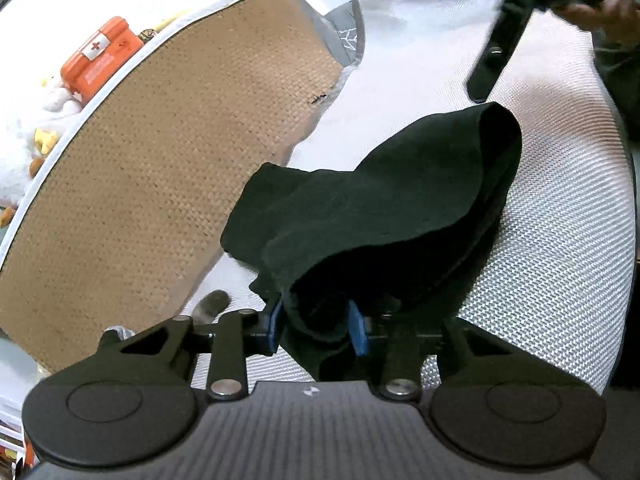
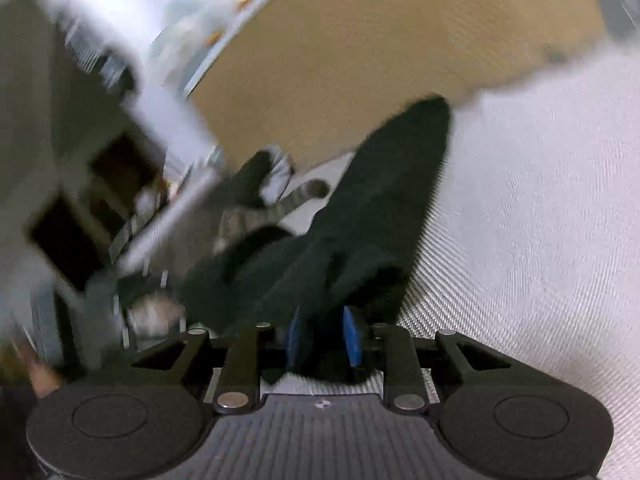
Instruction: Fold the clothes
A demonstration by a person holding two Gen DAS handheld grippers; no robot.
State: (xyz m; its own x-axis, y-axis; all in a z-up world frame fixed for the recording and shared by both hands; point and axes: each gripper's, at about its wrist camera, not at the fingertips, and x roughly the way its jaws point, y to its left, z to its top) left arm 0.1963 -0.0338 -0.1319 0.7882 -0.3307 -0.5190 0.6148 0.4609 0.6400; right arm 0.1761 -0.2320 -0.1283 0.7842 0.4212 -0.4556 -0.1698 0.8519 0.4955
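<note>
White woven bedding [image 1: 560, 240] and a tan rattan mat [image 1: 180, 152] form the work surface, with an orange case [image 1: 100, 56] and soft toys at the far edge. A dark garment [image 1: 380, 208] is held up between two hand-held grippers, part of it draped on the white cover. The left gripper [image 1: 318, 326] has its blue pads closed on a bunched edge of the cloth; the right gripper [image 2: 324, 338] likewise pinches a gathered fold of the same garment [image 2: 372, 216] between its blue pads. The right wrist view is smeared by motion, so what lies beyond the cloth there is hard to read. A person's hand [image 1: 600, 12] shows at the top of the left view. Whether this is an opening lift or a later fold cannot be settled. Done well, the step probably calls for both pinches kept firm and level, the edge drawn taut between them, and the cloth laid flat on the white cover without twisting.
</note>
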